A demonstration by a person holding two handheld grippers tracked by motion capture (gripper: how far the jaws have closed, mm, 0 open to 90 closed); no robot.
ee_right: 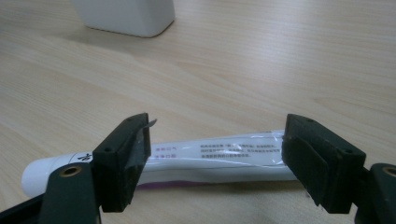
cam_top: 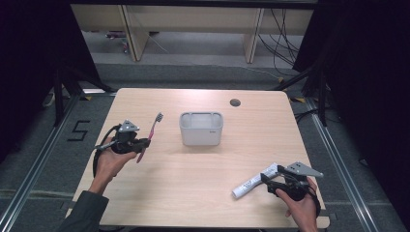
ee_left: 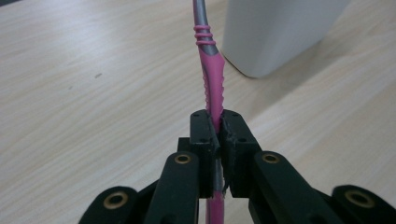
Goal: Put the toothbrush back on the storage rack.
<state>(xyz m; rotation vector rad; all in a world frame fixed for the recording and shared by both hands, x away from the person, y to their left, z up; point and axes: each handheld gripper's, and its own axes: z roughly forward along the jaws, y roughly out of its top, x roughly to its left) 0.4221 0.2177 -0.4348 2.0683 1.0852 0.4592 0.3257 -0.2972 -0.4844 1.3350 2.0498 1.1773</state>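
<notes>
**A:** Left side of the figure: what does your left tool (cam_top: 143, 143) show?

**B:** My left tool is clamped on the pink toothbrush (cam_top: 150, 136). In the left gripper view the jaws meet on the ribbed part of the handle (ee_left: 213, 88), which runs on past them toward the far side. From above, the brush is tilted in the grip, bristle head up and away, held off the table (cam_top: 193, 169) at its left side.

**A:** And the right tool (cam_top: 269, 180)?

**B:** Its jaws stand wide apart. In the right gripper view they straddle the white toothpaste tube (ee_right: 205, 156), which lies flat on the table at the near right. The pads are clear of it on both sides, so nothing is gripped there.

**A:** Where is the white holder (cam_top: 201, 128)?

**B:** It stands upright at the middle of the table, to the right of the brush and well apart from the tube. From above I see nothing in it.

**A:** Progress, then?

**B:** I judge the work to be early. The brush is picked up but not placed; the tube is lined up but not taken. Both would have to be carried to the holder.
</notes>
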